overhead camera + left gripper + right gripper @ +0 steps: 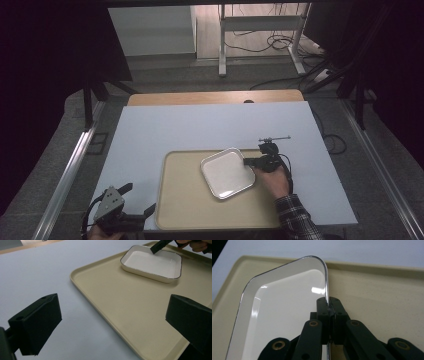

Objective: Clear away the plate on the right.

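Observation:
A white rectangular dish (227, 172) with a dark rim lies on the beige tray (185, 200), toward the tray's far right. My right gripper (248, 162) is shut on the dish's right rim; in the right gripper view its jaws pinch the thin edge of the dish (282, 305) at the gripper (328, 306). Down by the table's near left corner, off the tray's left side, my left gripper (137, 200) is open with nothing between its jaws. The left gripper view shows its gripper (112, 320) over the tray's edge (82, 287), the dish (152, 263) farther off.
The tray sits on a pale blue-white table top (200, 125) with a wooden strip (215, 96) at the far edge. A small metal rod tool (274, 138) lies on the table just beyond the right hand. Floor cables and a desk frame (260, 35) stand behind.

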`<move>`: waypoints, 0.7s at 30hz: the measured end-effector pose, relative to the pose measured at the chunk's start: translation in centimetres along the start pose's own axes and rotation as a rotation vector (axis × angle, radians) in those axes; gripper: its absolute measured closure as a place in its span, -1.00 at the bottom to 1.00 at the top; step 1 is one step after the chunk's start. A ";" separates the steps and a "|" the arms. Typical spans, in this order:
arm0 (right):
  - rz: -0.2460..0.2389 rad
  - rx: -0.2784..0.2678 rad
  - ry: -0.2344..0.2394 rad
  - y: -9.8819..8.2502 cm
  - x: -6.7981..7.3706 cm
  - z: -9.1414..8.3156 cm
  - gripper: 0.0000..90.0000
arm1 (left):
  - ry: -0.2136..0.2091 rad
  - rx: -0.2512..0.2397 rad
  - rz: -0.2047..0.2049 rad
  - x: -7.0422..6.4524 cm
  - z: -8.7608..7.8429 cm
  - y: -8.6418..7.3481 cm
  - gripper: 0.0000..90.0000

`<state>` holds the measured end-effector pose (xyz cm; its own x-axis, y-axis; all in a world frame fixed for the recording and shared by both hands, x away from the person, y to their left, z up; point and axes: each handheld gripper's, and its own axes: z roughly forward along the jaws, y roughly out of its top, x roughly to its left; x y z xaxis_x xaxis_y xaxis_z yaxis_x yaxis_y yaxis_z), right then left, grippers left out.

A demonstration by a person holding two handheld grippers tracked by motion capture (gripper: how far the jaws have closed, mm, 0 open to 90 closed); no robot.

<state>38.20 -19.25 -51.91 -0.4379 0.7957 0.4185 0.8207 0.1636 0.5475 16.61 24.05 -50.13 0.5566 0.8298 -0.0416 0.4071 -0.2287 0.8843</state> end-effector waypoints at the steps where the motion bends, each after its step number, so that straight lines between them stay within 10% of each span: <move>1: -0.002 0.001 0.004 0.0 0.0 0.0 0.94 | 0.000 0.000 0.000 0.0 0.0 0.0 -1.00; 12: -0.147 -0.034 -0.022 -0.2 0.5 -1.1 0.58 | 0.000 0.000 0.002 0.0 0.0 0.0 -1.00; 21: -0.285 -0.078 -0.021 -1.6 1.7 -2.9 0.73 | -0.002 -0.001 0.002 0.0 0.0 0.0 -1.00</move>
<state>35.04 -19.84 -50.00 -0.6387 0.7357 0.2253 0.6342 0.3376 0.6956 16.58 24.05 -50.13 0.5587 0.8283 -0.0411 0.4058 -0.2298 0.8846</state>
